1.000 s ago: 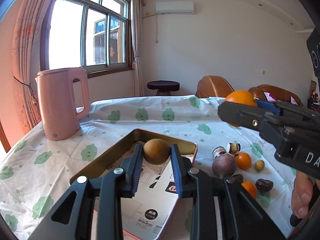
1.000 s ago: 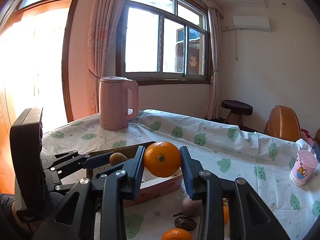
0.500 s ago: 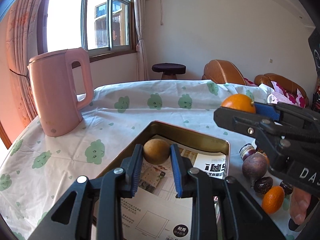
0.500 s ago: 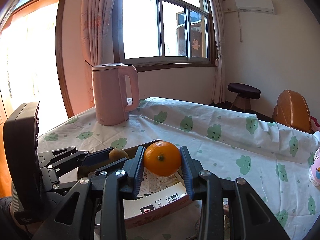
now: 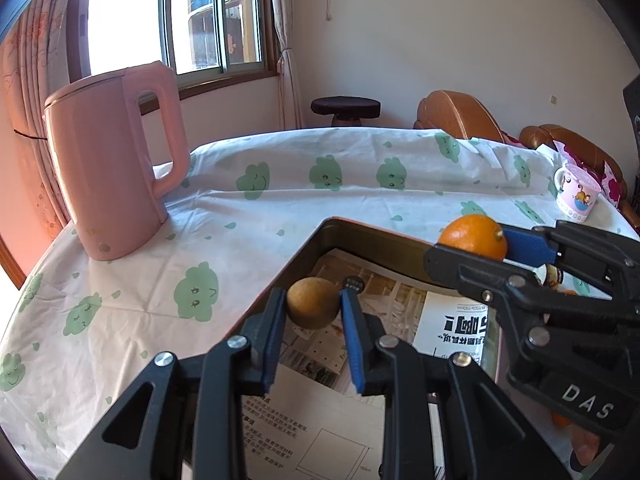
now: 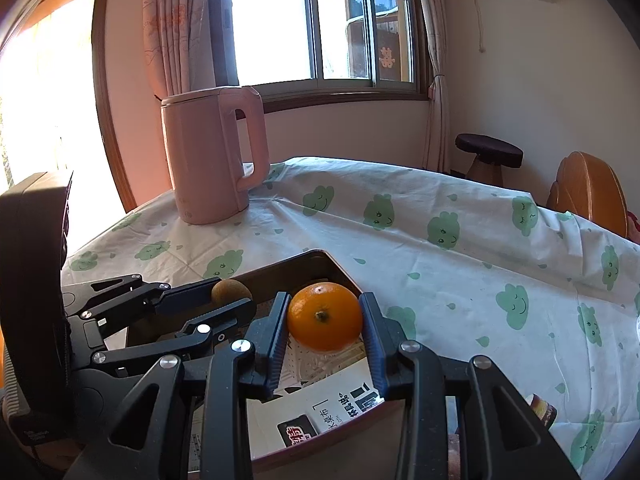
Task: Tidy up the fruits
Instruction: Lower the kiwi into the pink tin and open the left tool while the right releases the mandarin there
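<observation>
While my left gripper clamps the brown fruit and my right gripper the orange, both over the paper-lined tin, placing seems underway; next, lower, then release.

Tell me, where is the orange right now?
The orange sits squeezed in the right gripper, held over the far corner of the tray, right of the brown fruit in the left gripper.

Orange gripped in right gripper jaws, above tray
</observation>
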`<state>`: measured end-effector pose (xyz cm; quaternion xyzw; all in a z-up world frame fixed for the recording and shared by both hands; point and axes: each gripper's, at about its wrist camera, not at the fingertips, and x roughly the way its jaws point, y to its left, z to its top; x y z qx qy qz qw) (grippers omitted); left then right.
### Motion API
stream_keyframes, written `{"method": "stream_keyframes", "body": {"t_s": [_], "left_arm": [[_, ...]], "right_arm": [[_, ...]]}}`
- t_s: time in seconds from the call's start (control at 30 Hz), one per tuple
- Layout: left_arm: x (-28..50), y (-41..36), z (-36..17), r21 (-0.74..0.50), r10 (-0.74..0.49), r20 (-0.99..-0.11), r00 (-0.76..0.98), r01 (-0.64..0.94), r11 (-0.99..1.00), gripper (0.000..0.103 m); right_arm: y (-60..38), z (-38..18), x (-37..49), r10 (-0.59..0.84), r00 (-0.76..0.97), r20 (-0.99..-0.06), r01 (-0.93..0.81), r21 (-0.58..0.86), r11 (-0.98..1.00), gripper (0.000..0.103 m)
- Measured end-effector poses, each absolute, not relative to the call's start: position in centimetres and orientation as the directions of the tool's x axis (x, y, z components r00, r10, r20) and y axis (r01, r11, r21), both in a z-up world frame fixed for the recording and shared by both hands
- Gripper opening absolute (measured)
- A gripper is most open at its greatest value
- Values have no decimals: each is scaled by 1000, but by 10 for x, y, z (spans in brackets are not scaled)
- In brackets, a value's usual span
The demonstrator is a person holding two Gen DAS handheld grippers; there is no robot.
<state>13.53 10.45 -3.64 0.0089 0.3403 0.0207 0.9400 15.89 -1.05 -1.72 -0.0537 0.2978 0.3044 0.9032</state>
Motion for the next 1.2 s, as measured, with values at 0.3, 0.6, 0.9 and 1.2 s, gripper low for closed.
{"method": "stream_keyframes", "body": {"t_s": [0.3,0.6,0.9,1.2], "left_arm": [[144,108,-40,31,42,-680,732,-28,999,29],[151,110,-44,25,39,-718,695,-30,999,29],[152,110,-44,28,45,-726,686,-36,999,30],[148,108,-39,31,58,-708,704,-52,998,54]], "right_arm": [[-3,-29,168,490,605,-628,-571,86,816,37],[2,-31,173,463,586,-665,-565,75,822,37],[4,-39,177,436,556,-708,-557,72,827,38],[-9,-26,169,442,585,-680,-542,77,837,47]]}}
